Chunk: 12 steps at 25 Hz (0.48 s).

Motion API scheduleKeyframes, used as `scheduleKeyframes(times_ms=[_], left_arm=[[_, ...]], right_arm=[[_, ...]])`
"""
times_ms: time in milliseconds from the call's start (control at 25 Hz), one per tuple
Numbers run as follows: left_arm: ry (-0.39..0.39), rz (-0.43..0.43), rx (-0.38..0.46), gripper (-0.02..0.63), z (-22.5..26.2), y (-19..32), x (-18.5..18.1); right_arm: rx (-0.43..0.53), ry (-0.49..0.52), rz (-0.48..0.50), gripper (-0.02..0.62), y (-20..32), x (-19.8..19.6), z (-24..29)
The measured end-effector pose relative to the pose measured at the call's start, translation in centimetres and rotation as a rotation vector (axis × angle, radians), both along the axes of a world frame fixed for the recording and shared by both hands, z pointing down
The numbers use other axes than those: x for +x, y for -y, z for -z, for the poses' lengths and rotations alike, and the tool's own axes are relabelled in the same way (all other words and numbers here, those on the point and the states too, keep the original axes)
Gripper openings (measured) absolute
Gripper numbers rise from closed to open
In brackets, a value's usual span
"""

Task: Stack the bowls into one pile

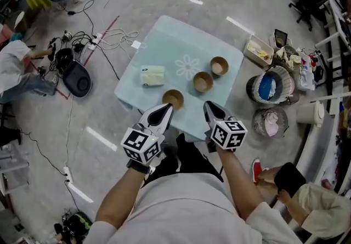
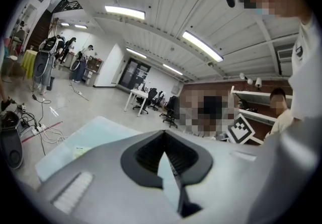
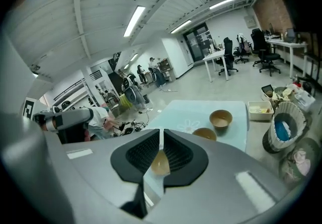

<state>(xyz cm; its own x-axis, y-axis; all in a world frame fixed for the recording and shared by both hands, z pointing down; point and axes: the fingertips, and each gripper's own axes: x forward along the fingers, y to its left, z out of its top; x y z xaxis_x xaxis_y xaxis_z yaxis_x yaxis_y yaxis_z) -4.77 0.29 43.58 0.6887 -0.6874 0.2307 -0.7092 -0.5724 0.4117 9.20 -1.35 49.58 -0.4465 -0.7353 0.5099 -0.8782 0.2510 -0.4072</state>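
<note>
Three brown bowls stand apart in a slanting row on a table with a pale blue cloth (image 1: 164,45): the near one (image 1: 173,98), the middle one (image 1: 203,81) and the far one (image 1: 219,66). My left gripper (image 1: 164,108) hovers at the table's front edge, just short of the near bowl, shut and empty. My right gripper (image 1: 210,107) is level with it, also shut and empty. In the right gripper view the far bowl (image 3: 221,118) and middle bowl (image 3: 204,134) show beyond the jaws, and the near bowl (image 3: 160,163) shows through the slit. The left gripper view shows only the cloth (image 2: 85,137).
A pale green packet (image 1: 152,75) lies on the cloth left of the bowls. Two round baskets (image 1: 272,85) (image 1: 270,122) and a white tray (image 1: 259,51) sit on the floor right of the table. Cables (image 1: 82,40) and a seated person (image 1: 16,67) are at left.
</note>
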Motion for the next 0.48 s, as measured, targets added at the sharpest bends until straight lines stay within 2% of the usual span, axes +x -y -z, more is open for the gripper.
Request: scheduleKeyframes(times_ms=[120, 480], left_arm=[[0.014, -0.012, -0.005, 0.000, -0.7, 1.8, 1.3], [0.043, -0.037, -0.066, 0.000, -4.2, 6.3, 6.2]], right_arm=[[-0.042, 0.012, -0.022, 0.039, 1.8, 1.9, -2.2], [-0.152, -0.017, -0.049, 0.042, 6.9, 7.0, -8.2]])
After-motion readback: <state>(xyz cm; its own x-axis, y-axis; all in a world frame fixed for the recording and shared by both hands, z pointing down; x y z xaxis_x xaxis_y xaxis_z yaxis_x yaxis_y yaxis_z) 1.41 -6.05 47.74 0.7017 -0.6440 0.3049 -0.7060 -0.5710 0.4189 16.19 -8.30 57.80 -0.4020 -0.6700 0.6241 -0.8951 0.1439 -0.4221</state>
